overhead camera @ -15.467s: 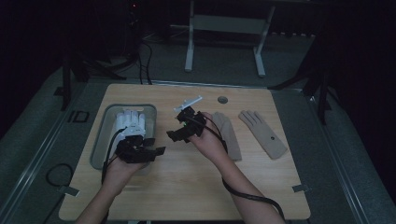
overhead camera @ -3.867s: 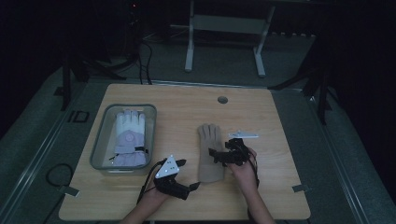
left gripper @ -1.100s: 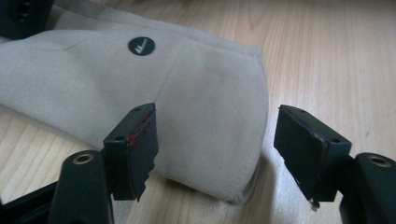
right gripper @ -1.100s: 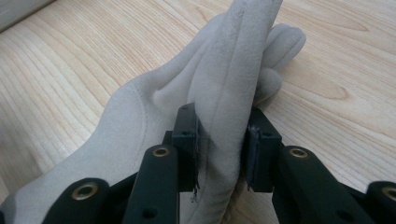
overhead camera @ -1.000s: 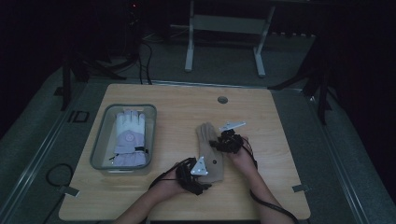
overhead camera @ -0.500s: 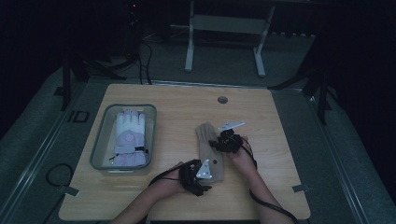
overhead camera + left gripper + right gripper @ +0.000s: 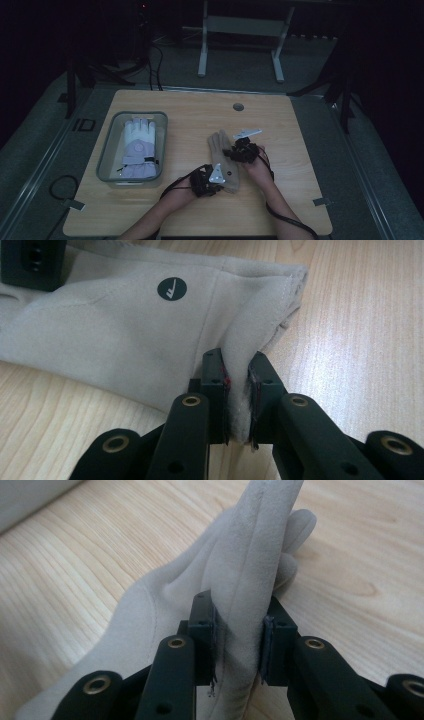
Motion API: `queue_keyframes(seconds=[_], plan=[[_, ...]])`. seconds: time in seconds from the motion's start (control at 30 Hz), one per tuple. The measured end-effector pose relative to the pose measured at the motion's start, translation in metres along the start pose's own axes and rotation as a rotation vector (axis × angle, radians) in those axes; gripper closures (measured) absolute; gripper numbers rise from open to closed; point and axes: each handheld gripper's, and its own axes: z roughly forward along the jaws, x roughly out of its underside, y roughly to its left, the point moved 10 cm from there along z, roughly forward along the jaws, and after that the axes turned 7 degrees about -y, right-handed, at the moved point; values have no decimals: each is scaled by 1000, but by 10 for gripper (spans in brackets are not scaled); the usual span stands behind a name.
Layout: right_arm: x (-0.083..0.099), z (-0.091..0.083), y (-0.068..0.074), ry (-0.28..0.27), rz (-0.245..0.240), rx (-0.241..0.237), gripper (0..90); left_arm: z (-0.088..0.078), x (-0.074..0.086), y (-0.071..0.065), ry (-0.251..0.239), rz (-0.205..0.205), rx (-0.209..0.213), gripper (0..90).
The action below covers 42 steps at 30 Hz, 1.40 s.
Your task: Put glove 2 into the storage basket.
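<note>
A beige glove [image 7: 219, 146] lies flat on the wooden table [image 7: 300, 165], fingers pointing away from me. My left gripper [image 7: 223, 184] is at its near cuff end. In the left gripper view its jaws have just been closing, and the left gripper [image 7: 239, 371] now pinches a raised fold of the glove's cuff [image 7: 125, 330]. My right gripper [image 7: 230, 152] comes in from the glove's right side. In the right gripper view the right gripper [image 7: 239, 615] is shut on a lifted ridge of the glove [image 7: 145, 615] and has just tightened slightly.
A grey tray [image 7: 106, 155] at the table's left holds a white and lavender glove [image 7: 137, 147]. A round cable hole [image 7: 238, 106] sits near the far edge. Both cables trail back toward the near edge. A table frame [image 7: 240, 30] stands on the floor beyond.
Since the earliest frame both hands have moved from the tray to the beige glove. Over the last second the left gripper has edged onto the cuff; the right gripper has stayed put.
</note>
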Motion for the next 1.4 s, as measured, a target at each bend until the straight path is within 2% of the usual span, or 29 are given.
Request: queue_keyframes(seconds=[0.1,0.23,0.5,0.67,1.07,1.4], plan=[[-8,-4,3,-23,15,-14,723,-5,-1,3,6,1,-10,814],[-18,-7,8,-32,-4,-13,723,-13,-2,5,7,8,-20,817],[-43,-14,18,-75,-5,-33,722,-37,-8,13,7,18,-40,817],[-57,-19,25,-85,-24,-31,721,-51,-10,16,4,15,-36,817],[-87,-26,40,-116,-45,-41,721,-80,-16,25,12,39,-80,816],[-109,-25,55,-135,-57,-47,720,-100,-14,32,11,31,-104,816]])
